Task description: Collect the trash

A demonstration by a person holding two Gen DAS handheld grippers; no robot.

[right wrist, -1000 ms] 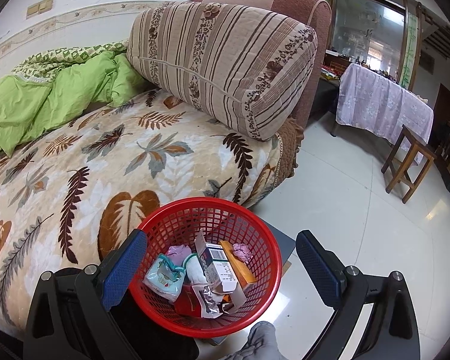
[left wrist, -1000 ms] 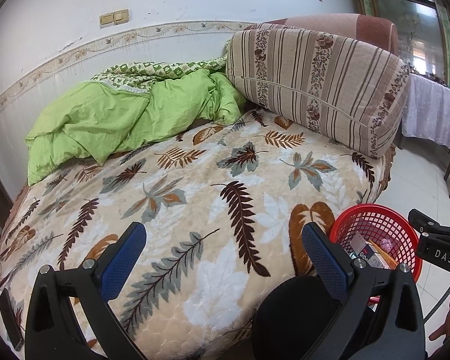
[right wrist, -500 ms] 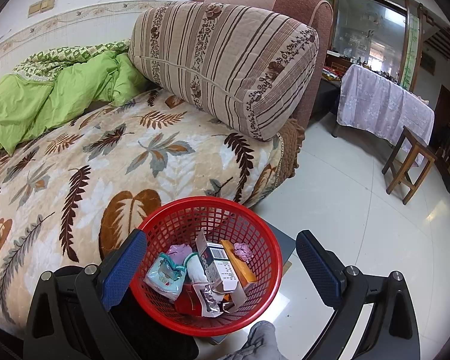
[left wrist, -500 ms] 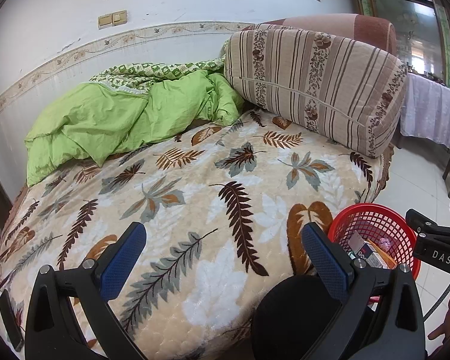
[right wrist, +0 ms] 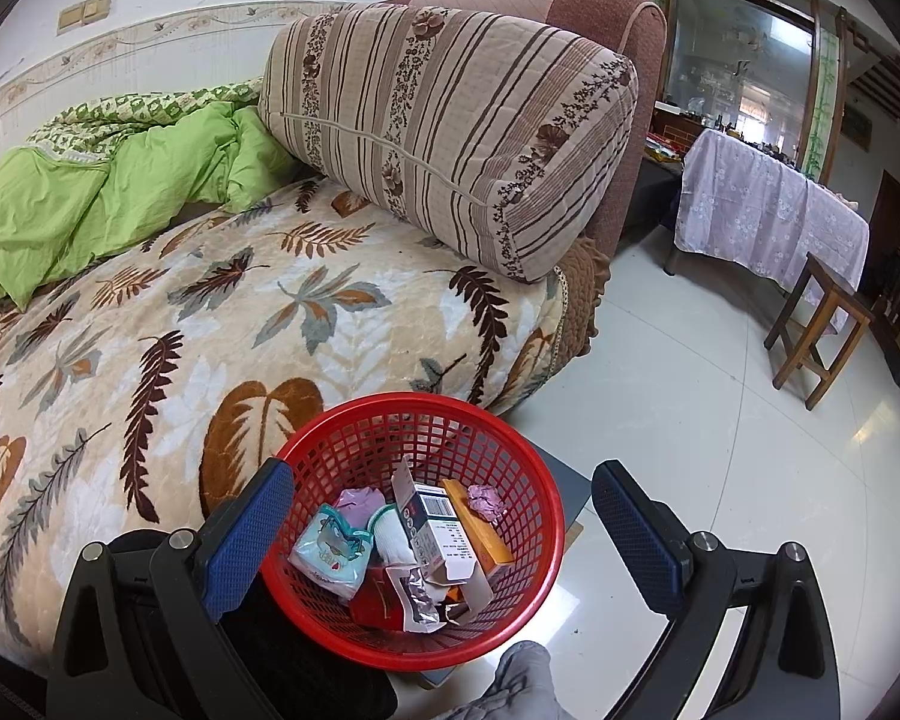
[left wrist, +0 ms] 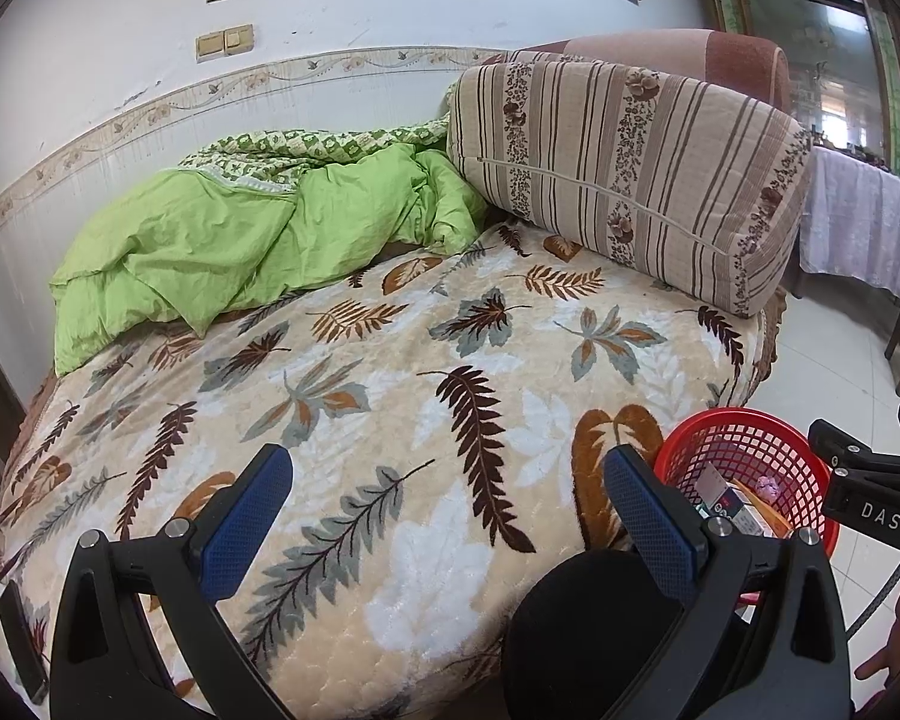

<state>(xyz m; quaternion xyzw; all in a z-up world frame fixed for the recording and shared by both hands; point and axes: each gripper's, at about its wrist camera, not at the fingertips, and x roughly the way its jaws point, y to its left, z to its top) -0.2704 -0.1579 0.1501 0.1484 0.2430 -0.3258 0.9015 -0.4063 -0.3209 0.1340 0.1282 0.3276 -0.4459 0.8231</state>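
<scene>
A round red plastic mesh basket [right wrist: 417, 531] stands upright on the floor, just beside the bed's edge. Inside lies a loose heap of trash: a white and grey cardboard carton [right wrist: 437, 531] tilted on end, a flat orange box [right wrist: 479, 531] against it, a pale blue wrapper [right wrist: 329, 552], a torn silver foil packet [right wrist: 417, 597] and a crumpled pink wad [right wrist: 485, 502].

We count one red basket [right wrist: 534, 474] | one white carton [right wrist: 441, 531] | one orange box [right wrist: 480, 531] | one teal pouch [right wrist: 330, 552] | one foil wrapper [right wrist: 417, 597] | one crumpled pink scrap [right wrist: 485, 501] | one striped bolster [right wrist: 450, 126] | one green quilt [left wrist: 228, 240] | one leaf-print blanket [left wrist: 390, 396] | one wooden stool [right wrist: 819, 330] | two wall switches [left wrist: 225, 42]
</scene>
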